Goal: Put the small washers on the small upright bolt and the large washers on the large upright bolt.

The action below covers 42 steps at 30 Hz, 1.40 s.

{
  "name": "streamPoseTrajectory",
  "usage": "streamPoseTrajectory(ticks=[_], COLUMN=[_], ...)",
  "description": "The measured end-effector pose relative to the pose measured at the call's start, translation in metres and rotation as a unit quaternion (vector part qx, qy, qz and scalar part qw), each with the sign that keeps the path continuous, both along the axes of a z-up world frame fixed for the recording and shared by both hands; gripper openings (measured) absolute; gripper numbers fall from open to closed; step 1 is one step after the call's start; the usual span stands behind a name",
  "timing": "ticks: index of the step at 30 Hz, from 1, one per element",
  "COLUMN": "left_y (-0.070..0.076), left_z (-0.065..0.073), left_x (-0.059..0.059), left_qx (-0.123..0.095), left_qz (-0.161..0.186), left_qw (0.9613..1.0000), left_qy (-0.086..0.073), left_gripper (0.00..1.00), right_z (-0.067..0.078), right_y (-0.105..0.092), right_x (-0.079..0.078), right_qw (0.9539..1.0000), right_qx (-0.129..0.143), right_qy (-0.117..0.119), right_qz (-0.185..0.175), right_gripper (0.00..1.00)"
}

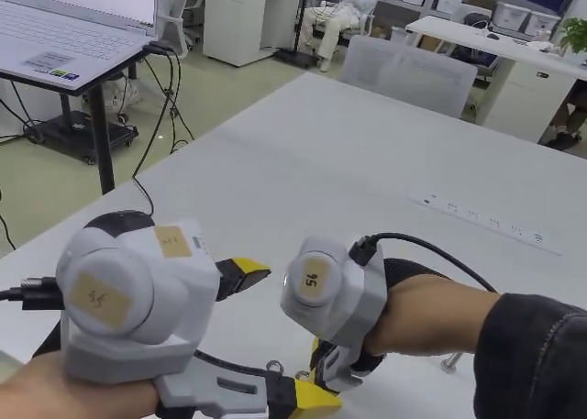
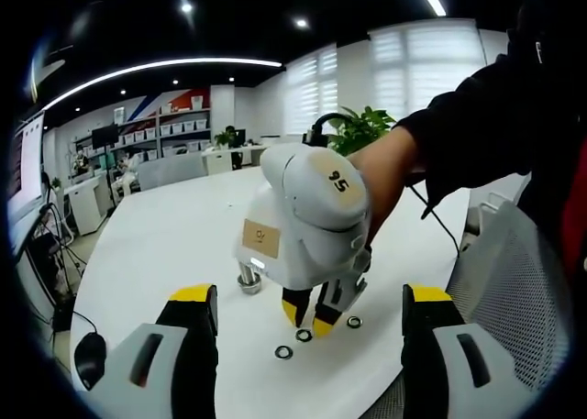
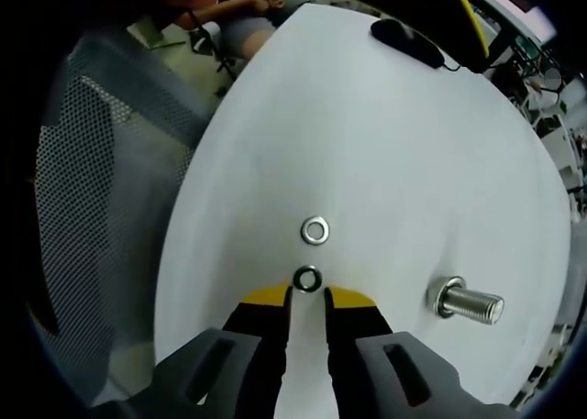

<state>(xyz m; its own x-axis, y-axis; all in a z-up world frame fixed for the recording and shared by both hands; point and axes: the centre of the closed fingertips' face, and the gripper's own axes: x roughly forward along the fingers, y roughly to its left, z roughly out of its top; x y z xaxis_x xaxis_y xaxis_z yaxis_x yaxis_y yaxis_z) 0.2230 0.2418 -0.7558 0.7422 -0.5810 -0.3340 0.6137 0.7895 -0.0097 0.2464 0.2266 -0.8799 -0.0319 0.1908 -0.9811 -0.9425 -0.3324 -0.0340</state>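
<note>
The right gripper (image 3: 307,295) points down at the table (image 3: 394,144). Its jaws stand a narrow gap apart and hold nothing. One washer (image 3: 307,278) lies flat just ahead of the tips, with a second washer (image 3: 315,230) just beyond it. A thick bolt (image 3: 463,302) stands to the right. The left gripper (image 1: 280,336) waits near, jaws wide apart. The person would do best to straddle the near washer's rim, pinch gently so it cannot skid, and lift it level.
</note>
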Motion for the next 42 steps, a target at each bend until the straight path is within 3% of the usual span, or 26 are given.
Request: streamPoseTrajectory(ticks=[42], left_y=[0.0000], left_z=[0.0004], left_x=[0.0014], left_qx=[-0.002], left_qz=[0.002], left_qw=[1.0000], left_qy=[-0.002], left_gripper=[0.82], right_z=[-0.0008], right_y=[0.0070], right_x=[-0.0019], right_qw=[1.0000], right_qx=[-0.002], right_qy=[0.007], right_qz=[-0.001], right_gripper=[0.13])
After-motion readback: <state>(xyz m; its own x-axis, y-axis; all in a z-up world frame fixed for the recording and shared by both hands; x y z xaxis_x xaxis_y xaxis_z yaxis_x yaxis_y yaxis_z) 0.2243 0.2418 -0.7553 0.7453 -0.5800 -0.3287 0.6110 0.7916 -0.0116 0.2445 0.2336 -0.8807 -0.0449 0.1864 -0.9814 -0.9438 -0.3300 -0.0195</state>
